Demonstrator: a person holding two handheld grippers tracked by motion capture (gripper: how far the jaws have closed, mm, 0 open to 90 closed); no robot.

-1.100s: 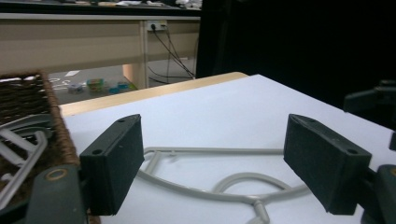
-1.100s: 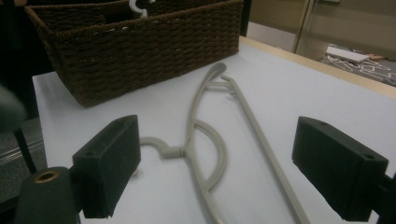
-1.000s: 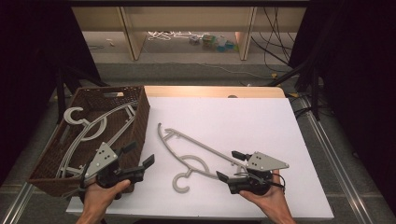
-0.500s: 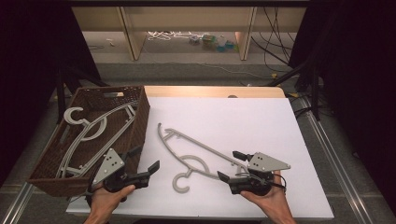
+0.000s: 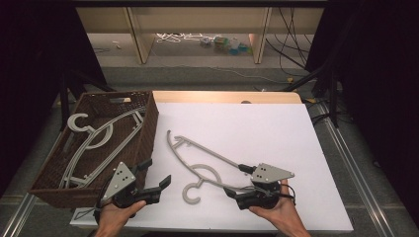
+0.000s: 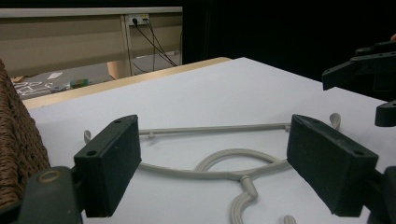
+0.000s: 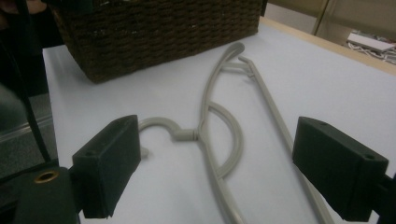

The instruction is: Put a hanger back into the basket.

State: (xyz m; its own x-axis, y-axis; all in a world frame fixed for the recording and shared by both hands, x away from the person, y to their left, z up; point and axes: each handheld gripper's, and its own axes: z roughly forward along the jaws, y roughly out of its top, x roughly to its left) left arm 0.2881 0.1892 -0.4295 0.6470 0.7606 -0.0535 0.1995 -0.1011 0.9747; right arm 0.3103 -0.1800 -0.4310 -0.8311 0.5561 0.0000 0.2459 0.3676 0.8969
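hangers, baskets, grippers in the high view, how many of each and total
grey hangers: 2, one on the white table, one in the basket
brown wicker basket: 1
grippers: 2, left gripper, right gripper, both open
total: 5

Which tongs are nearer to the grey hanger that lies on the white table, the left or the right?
Right. The right tongs sit open at the hanger, over its near end. The left tongs, also open, are between the basket and the hook, clearly apart.
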